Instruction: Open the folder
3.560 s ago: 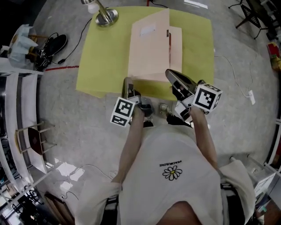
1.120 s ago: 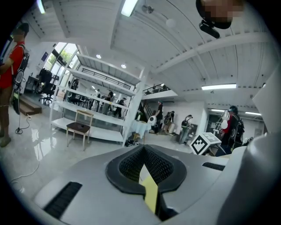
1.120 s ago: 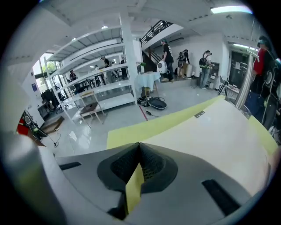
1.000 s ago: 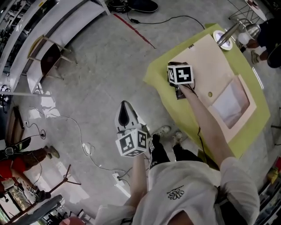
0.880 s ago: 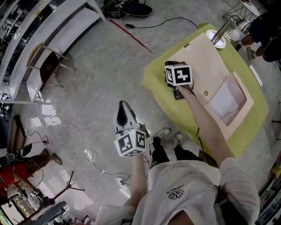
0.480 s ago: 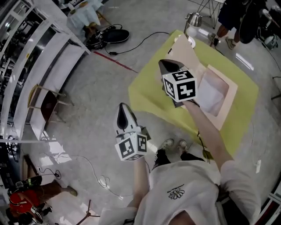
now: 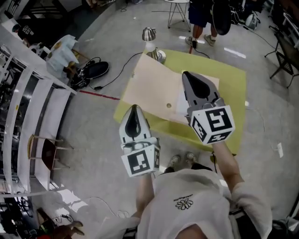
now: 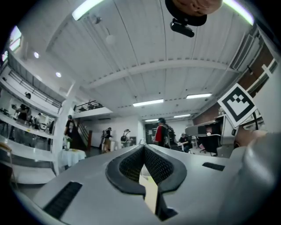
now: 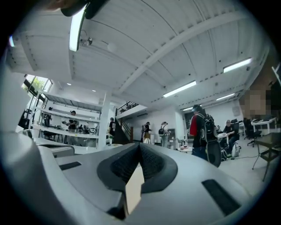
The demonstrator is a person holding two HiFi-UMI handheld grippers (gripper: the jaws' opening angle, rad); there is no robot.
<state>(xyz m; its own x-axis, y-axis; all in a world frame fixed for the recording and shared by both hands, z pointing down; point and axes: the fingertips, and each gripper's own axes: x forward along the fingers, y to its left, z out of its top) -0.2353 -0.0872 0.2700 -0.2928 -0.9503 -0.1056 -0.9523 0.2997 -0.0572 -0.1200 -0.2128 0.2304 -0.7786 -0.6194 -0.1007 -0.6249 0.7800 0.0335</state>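
Note:
The beige folder point(image 7: 149, 88) lies open and flat on the yellow-green table point(image 7: 233, 88), with a white sheet point(image 7: 181, 100) showing on its right half. Both grippers are held high above it, close to the head camera and pointing roughly level. My left gripper point(image 7: 134, 108) hangs over the table's near left edge, and my right gripper point(image 7: 190, 75) hangs over the folder's right half. Neither touches the folder. In the left gripper view the left gripper point(image 8: 144, 147) is shut and holds nothing. In the right gripper view the right gripper point(image 9: 139, 145) is likewise shut and empty. Both gripper views look out across the hall.
A desk lamp point(image 7: 149, 35) stands at the table's far corner. A person point(image 7: 202, 14) stands just beyond the table. White shelving point(image 7: 32, 116) runs along the left. Shoes and a bag point(image 7: 88, 70) lie on the floor near a cable and a red line point(image 7: 96, 94).
Both grippers have risen toward the head camera, and the right one has lifted off the folder. The head view has swung so the table now lies straight ahead. The folder now lies flat open.

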